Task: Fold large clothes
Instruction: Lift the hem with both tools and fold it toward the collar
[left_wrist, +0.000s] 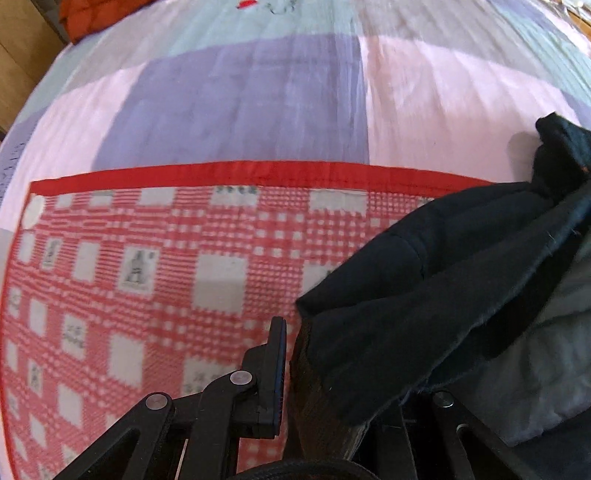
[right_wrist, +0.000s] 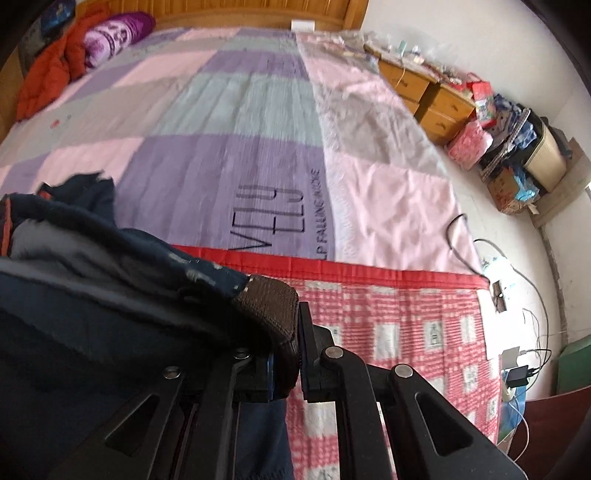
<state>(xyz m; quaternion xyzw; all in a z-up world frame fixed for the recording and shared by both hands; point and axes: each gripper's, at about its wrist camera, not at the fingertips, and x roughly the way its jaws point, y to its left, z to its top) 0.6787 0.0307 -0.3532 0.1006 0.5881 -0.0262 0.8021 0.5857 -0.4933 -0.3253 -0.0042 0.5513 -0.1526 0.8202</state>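
You're gripping the jacket (left_wrist: 424, 288) with both hand-held grippers. Left (left_wrist: 295, 369) and right (right_wrist: 286, 350) are each clamping a brown cuff (right_wrist: 271, 306) above the bed (right_wrist: 229, 122).

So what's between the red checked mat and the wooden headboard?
Only the patchwork bedsheet: pink, purple and grey squares run from the mat up to the headboard. The right wrist view shows it.

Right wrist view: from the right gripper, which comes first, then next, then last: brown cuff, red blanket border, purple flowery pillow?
1. Brown ribbed knit cuff, clamped in the right gripper.
2. Red blanket border, just ahead.
3. Purple flowery pillow, far left by the headboard.
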